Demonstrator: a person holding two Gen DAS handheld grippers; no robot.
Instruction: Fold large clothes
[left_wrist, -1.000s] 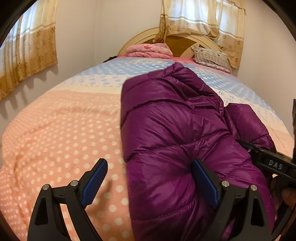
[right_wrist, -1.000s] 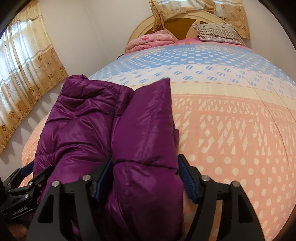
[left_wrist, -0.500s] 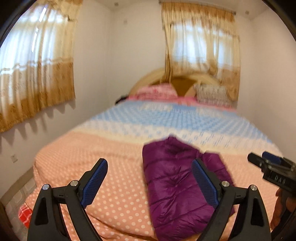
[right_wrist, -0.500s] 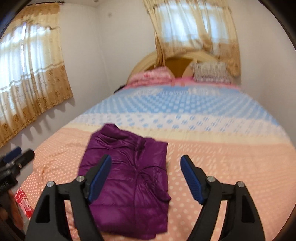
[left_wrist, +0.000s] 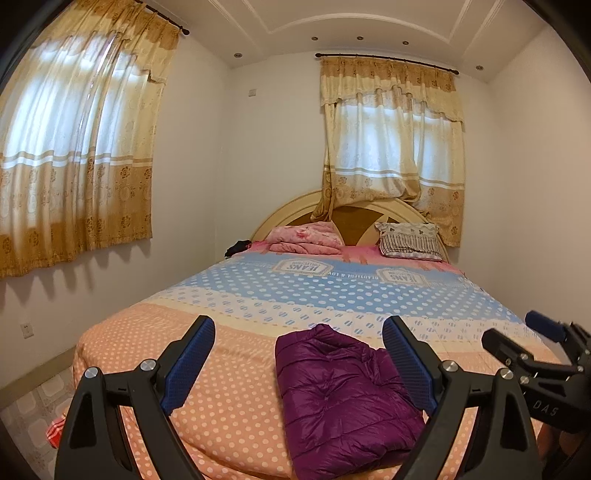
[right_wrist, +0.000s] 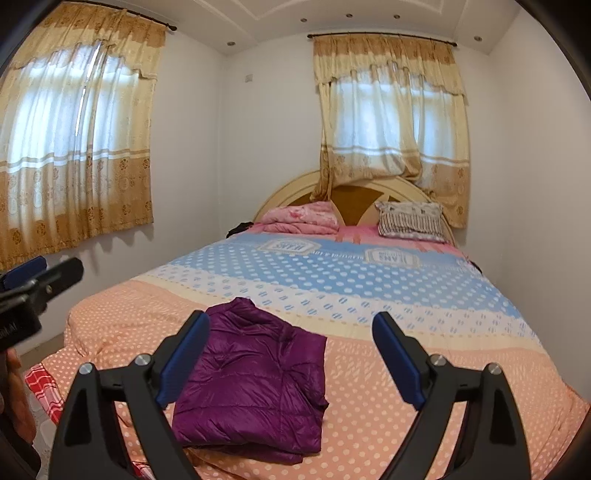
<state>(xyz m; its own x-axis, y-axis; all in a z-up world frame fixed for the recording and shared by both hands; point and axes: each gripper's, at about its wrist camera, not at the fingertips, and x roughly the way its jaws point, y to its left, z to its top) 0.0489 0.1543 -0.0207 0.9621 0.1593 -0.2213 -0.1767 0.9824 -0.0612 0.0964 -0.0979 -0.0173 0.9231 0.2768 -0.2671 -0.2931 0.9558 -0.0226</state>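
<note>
A purple puffer jacket (left_wrist: 343, 387) lies folded into a compact bundle near the foot of the bed (left_wrist: 229, 369); the right wrist view shows the same jacket (right_wrist: 255, 380) on the peach dotted cover. My left gripper (left_wrist: 299, 354) is held up and back from the bed, open, with nothing between its blue pads. My right gripper (right_wrist: 290, 354) is also raised clear of the jacket, its jaws still opening and nothing between them. Each gripper shows at the edge of the other's view: the right gripper (left_wrist: 532, 339) and the left gripper (right_wrist: 40, 273).
The bed fills the room's middle, with a pink folded blanket (left_wrist: 306, 240) and a striped pillow (left_wrist: 410, 243) at the headboard. Curtained windows (left_wrist: 391, 147) stand behind and to the left. A red checked cloth (right_wrist: 40, 384) lies on the floor by the bed's left corner.
Both grippers pulled back and rose from the jacket, which now lies free on the bed. The right gripper, which had the jacket between its pads, has let go and widened.
</note>
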